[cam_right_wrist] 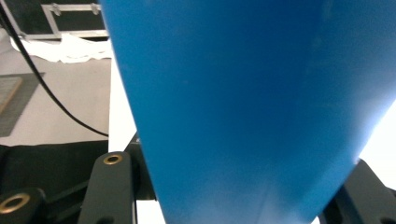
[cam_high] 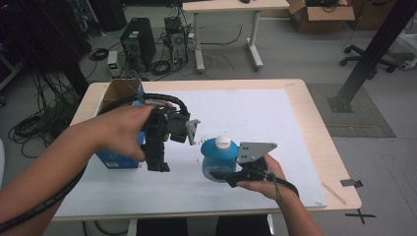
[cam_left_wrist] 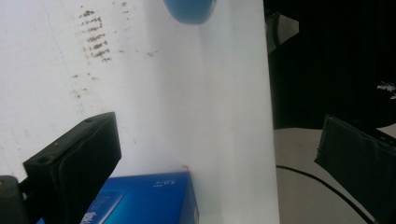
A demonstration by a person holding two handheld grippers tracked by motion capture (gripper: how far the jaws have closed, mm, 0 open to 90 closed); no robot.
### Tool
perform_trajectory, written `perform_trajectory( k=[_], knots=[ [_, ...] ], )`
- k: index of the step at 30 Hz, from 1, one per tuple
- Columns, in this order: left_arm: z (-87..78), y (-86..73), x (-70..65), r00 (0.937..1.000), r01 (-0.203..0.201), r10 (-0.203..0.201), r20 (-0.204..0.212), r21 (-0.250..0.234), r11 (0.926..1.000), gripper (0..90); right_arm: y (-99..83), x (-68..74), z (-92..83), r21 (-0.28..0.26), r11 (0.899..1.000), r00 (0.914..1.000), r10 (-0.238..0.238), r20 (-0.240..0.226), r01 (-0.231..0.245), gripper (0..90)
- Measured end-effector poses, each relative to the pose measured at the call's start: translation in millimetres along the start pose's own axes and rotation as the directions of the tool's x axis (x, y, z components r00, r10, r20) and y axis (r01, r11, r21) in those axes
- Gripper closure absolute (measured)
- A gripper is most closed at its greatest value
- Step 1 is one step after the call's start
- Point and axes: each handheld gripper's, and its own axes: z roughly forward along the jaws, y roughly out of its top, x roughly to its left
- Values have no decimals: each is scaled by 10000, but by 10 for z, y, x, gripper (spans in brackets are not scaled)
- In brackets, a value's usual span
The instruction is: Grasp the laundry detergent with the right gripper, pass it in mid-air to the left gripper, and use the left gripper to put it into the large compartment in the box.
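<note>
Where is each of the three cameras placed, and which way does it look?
High view: above the person's side, looking down at the table; both forearms, left gripper, right gripper.
Left gripper view: looks along open jaws at the blue box.
Right gripper view: jaws clamp the blue bottle.
Shared: the bottle.

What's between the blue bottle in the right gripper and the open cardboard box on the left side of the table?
The left gripper hangs between them, jaws open, in front of the box. The right gripper is shut on the blue bottle; bare white mat lies elsewhere.
</note>
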Motion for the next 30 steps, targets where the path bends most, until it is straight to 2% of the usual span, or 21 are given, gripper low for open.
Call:
perform_trajectory(
  k=[13, 30],
  knots=[
    [-13, 74, 34, 10000, -32, 32, -43, 121, 9999, 2, -29, -35, 181, -32, 9999, 9961, 153, -870, -157, 438],
    [40, 175, 63, 9997, -238, 237, 34, 128, 9996, 2, 81, -12, 381, 48, 9999, 9922, -100, -1239, 107, 437]
  ],
)
